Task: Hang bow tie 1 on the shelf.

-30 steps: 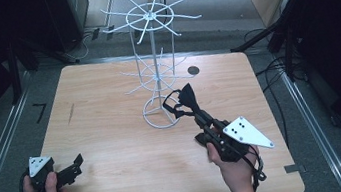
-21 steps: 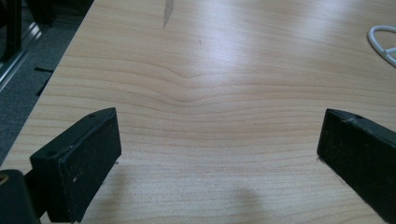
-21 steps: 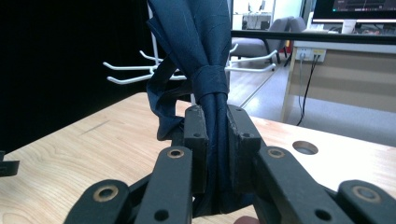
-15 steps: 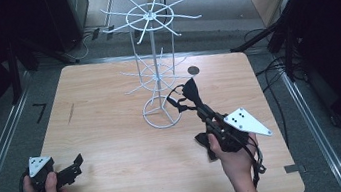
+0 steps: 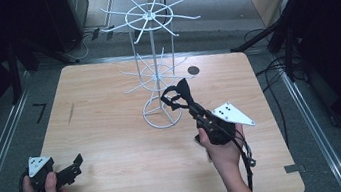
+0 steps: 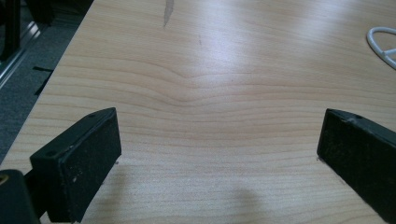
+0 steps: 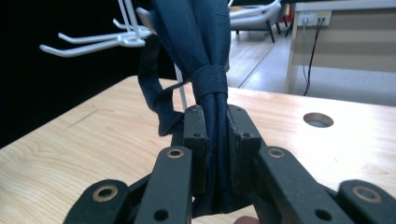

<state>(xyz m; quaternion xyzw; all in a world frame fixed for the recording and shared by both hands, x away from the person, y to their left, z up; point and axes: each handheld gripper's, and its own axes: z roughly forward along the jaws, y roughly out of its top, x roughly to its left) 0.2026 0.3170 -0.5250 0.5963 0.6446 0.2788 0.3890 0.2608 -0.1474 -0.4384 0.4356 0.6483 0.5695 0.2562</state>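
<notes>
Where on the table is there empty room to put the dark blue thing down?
The table is bare between the left gripper and the white rack, and along its near edge. It is crowded at the rack's base ring, where the right gripper holds the dark cloth.

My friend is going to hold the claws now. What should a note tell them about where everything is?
Right claw: shut on the folded dark blue umbrella, gripping it just below its wrap strap, held up close to the white wire rack.
Left claw: open, nothing between its pads, low over the wooden table at the near left corner.
Rack: upright at the middle of the table, every hook bare.
Done: umbrella picked up and brought to the rack.
Left: probably hang it by its loop strap on one of the lower hooks, then let go.
</notes>
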